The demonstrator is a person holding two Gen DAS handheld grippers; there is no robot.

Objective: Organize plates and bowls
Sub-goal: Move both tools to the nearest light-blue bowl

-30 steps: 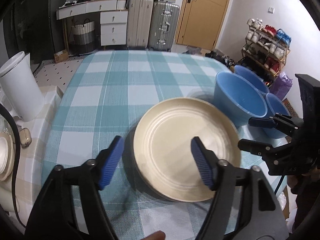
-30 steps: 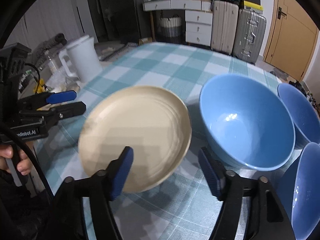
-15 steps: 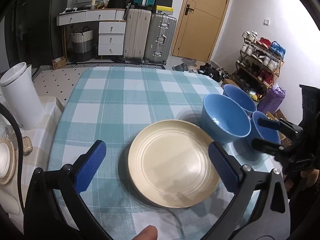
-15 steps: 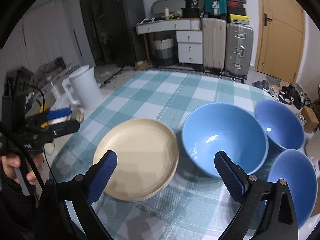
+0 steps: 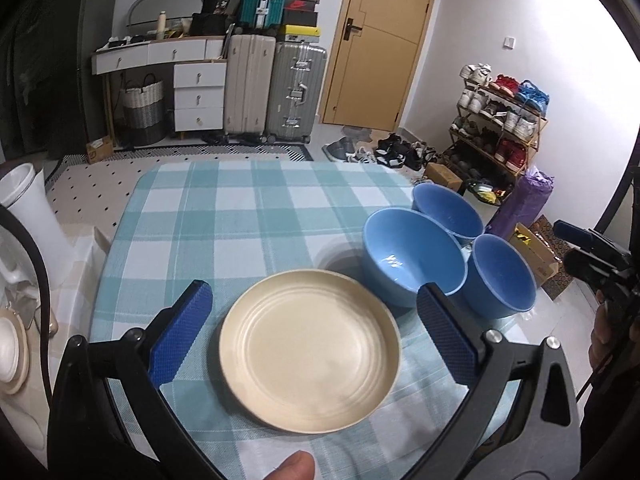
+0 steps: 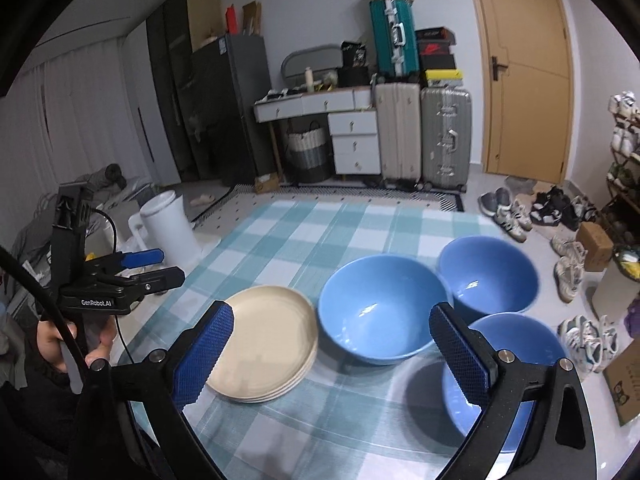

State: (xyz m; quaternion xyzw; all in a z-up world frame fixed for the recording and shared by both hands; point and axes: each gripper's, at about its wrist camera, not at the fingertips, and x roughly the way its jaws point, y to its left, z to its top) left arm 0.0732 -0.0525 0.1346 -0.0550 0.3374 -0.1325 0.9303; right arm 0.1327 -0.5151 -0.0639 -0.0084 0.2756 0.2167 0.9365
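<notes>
Right wrist view shows the plate stack [image 6: 264, 344] set on the bench [image 6: 340, 224], the three blue bowls [image 6: 380, 312] unnested beside it. Nest them next: your right claw [image 6: 332, 356] and left claw [image 5: 312, 344] both hang spread and empty, so approach one rim squarely.

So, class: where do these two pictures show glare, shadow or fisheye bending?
Left wrist view: bent door, dark corners, a shadow beside the big bowl. Right wrist view: glints inside the large blue bowl, a dark shadow on the tablecloth, slight blur.
</notes>
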